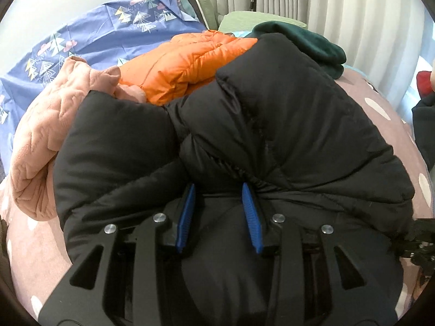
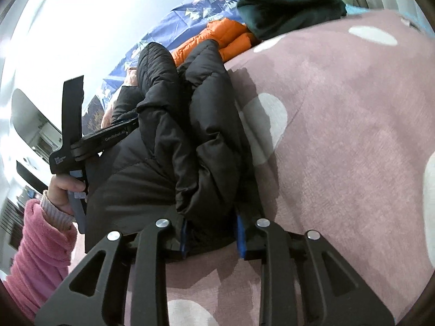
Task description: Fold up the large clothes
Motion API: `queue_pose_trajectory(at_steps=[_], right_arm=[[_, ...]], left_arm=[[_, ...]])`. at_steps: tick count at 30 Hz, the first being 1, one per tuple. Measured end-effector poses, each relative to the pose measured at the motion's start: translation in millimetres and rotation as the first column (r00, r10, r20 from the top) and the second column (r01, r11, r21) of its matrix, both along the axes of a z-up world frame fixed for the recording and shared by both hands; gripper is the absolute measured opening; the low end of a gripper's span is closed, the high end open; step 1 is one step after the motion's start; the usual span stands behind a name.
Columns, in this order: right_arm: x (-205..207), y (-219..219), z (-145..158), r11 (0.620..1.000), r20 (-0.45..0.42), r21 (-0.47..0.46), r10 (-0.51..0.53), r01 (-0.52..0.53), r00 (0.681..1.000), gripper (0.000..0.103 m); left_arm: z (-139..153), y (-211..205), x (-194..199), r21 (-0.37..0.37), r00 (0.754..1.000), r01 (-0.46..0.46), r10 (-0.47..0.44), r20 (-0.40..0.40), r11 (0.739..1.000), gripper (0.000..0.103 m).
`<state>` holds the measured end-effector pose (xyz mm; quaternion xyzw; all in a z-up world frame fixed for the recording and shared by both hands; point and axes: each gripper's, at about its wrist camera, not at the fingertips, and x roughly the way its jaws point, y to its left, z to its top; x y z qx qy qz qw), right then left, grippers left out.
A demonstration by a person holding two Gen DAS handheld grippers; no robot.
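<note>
A black puffer jacket lies bunched on the pink dotted bedspread. My left gripper has its blue pads closed on a thick fold of the jacket. My right gripper is shut on another edge of the same jacket, with its fingertips buried in the fabric. The left gripper's body shows in the right wrist view, held by a hand in a pink sleeve.
An orange puffer jacket and a pink quilted garment lie behind the black jacket. A dark green folded cloth sits at the back. A blue patterned sheet and curtains are beyond.
</note>
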<state>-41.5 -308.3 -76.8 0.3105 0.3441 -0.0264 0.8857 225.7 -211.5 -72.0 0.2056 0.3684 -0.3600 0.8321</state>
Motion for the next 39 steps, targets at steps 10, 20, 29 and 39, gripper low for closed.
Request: queue_pose_trajectory(at_steps=[10, 20, 29, 39], right_arm=[[-17, 12, 90, 0.95, 0.111, -0.311, 0.074, -0.036, 0.991, 0.058], [44, -7, 0, 0.994, -0.009, -0.099, 0.046, -0.047, 0.999, 0.03], [40, -2, 2, 0.99, -0.022, -0.121, 0.065, -0.067, 0.998, 0.031], [43, 7, 4, 0.988, -0.019, -0.139, 0.068, -0.069, 0.998, 0.034]], left_arm=[[0, 5, -3, -0.056, 1.0, -0.001, 0.001, 0.003, 0.998, 0.037], [0, 24, 7, -0.2, 0.996, -0.001, -0.016, -0.083, 0.98, 0.037], [28, 71, 16, -0.408, 0.988, -0.079, 0.018, -0.151, 0.91, 0.036], [-16, 80, 54, -0.352, 0.981, -0.159, 0.107, -0.164, 0.922, 0.037]])
